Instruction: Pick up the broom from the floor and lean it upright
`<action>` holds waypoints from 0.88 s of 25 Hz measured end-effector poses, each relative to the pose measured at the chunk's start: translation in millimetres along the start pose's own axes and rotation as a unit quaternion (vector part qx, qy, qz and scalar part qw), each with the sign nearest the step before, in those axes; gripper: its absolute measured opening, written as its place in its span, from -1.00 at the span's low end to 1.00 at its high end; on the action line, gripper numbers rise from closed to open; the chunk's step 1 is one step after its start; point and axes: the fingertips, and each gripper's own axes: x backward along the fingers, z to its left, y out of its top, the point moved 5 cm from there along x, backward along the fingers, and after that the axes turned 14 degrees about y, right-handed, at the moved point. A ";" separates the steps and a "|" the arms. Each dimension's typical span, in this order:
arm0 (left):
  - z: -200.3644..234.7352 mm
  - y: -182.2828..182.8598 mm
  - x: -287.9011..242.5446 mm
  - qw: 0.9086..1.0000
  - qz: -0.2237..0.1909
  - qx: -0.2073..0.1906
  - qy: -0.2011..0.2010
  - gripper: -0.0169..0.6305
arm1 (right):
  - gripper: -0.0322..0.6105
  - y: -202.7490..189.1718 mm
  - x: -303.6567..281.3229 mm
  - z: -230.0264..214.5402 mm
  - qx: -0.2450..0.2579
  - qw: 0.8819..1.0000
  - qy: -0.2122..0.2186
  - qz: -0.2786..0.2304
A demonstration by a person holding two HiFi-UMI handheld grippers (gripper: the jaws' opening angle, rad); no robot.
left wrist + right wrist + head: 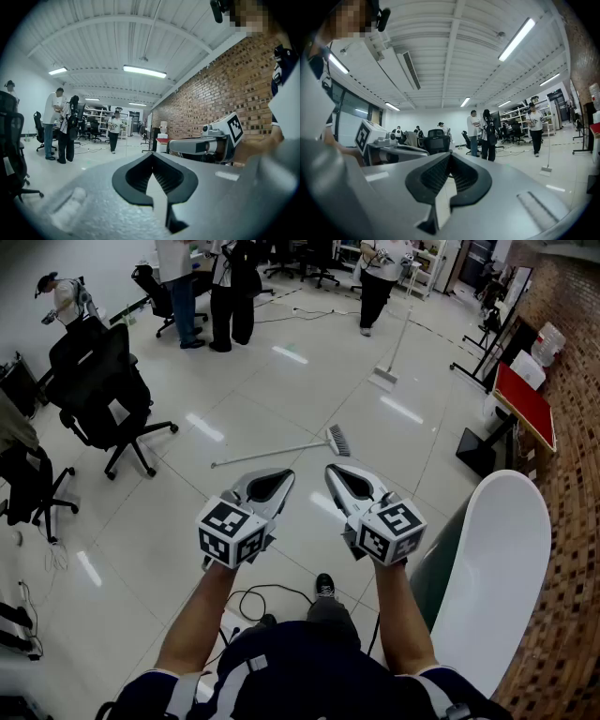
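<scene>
You have not begun the real work yet: the broom [281, 448] lies flat on the pale tiled floor ahead of you, its bristle head [337, 440] toward the right and its long thin handle running off to the left, just beyond the tips of both grippers. Your left gripper [281, 480] and right gripper [337, 474] hang side by side above the floor, near each other but apart, and neither touches the broom. In the left gripper view the jaws are pressed together at the tip with nothing between them, only the hollow of the ribbed pads [159, 176] showing floor through it, and the right gripper view shows the same: closed and empty. Everything is left to do, as I judge it. You must spread one pair of jaws, reach down to the handle, close on it, raise the broom, and stand it against something. The brick wall [572, 484] on your right looks the nearest support, though a white curved panel [502, 568] and a red-topped table [525, 395] stand before it. A black office chair [103, 381] sits well off to the left, clear of the broom. Farther off another long-handled floor tool [389, 357] stands upright near some people — that one is not yours to lift.
</scene>
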 end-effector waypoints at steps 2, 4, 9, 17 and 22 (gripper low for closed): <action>-1.5 4.4 -22.5 1.000 -0.001 0.000 0.004 -0.95 | -0.88 2.6 3.1 -26.3 -0.002 1.000 -0.001 0.003; -4.3 6.8 -45.4 1.000 -0.001 0.000 0.006 -0.95 | -0.88 5.5 6.8 -51.5 -0.002 1.000 -0.001 0.000; -16.4 5.9 -106.9 1.000 0.004 -0.002 0.019 -0.95 | -0.88 9.3 21.9 -110.3 -0.003 1.000 0.009 -0.009; -28.7 1.6 -194.4 0.999 0.026 0.001 0.039 -0.95 | -0.88 6.3 39.0 -194.3 -0.025 0.999 0.023 -0.008; -30.6 8.8 -224.2 0.998 0.037 -0.001 0.045 -0.95 | -0.88 3.6 41.3 -224.4 -0.044 0.999 0.030 -0.002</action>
